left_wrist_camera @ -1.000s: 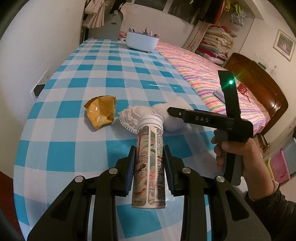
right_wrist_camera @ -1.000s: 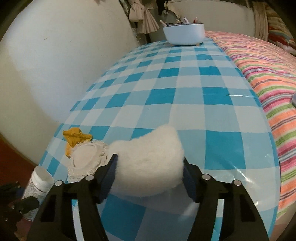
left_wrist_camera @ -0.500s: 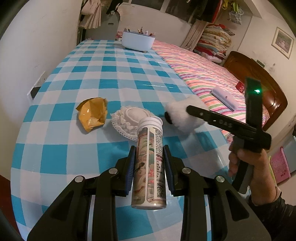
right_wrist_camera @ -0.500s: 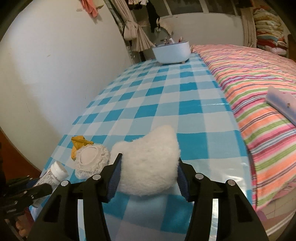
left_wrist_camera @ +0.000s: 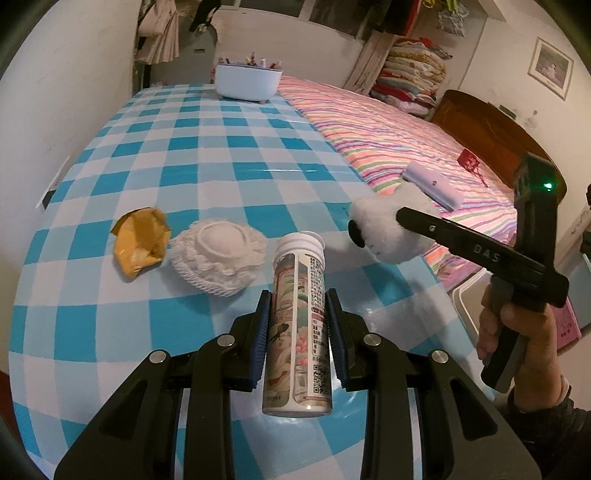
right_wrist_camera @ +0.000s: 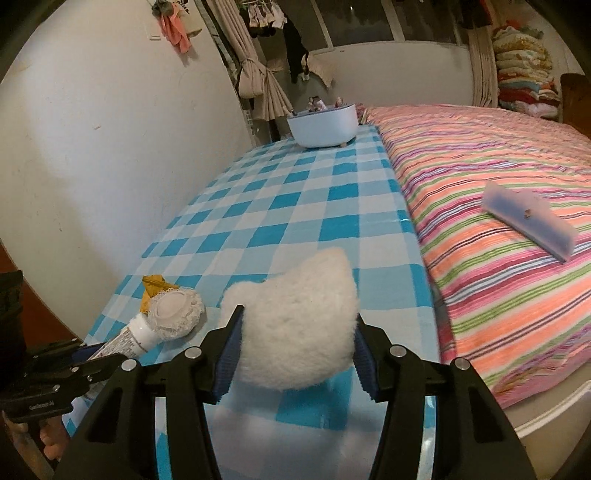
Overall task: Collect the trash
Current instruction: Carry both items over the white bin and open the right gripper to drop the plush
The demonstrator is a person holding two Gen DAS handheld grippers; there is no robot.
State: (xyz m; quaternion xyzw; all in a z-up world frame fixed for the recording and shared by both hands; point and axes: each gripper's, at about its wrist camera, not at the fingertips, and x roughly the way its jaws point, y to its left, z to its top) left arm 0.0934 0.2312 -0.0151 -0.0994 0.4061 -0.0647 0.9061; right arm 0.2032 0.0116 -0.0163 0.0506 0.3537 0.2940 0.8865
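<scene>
While our left gripper [left_wrist_camera: 297, 314] clamps the tablet tube [left_wrist_camera: 298, 325] and our right gripper [right_wrist_camera: 295, 343] pinches the fluffy pad [right_wrist_camera: 295, 328], we keep both squeezes firm, carrying them toward 3 o'clock off the worktop [left_wrist_camera: 207, 155].

A long table covered in a glossy blue-and-white checked cloth [left_wrist_camera: 229, 155] runs along a plain off-white plastered wall [right_wrist_camera: 110, 147]. On the table's other side, touching its edge, lies a bed under a pink, orange and green striped cover [right_wrist_camera: 498, 229], with a dark wooden headboard [left_wrist_camera: 491, 136] at its far end. Beyond the headboard, folded quilts are stacked high [left_wrist_camera: 410, 77] in the corner. A small framed picture [left_wrist_camera: 550, 68] hangs on the wall above the headboard. Past the table's far end, beige curtains [right_wrist_camera: 258, 81] are tied back beside a dark window [right_wrist_camera: 362, 22], with clothes hanging there [right_wrist_camera: 295, 48]. The light is warm and dim.
</scene>
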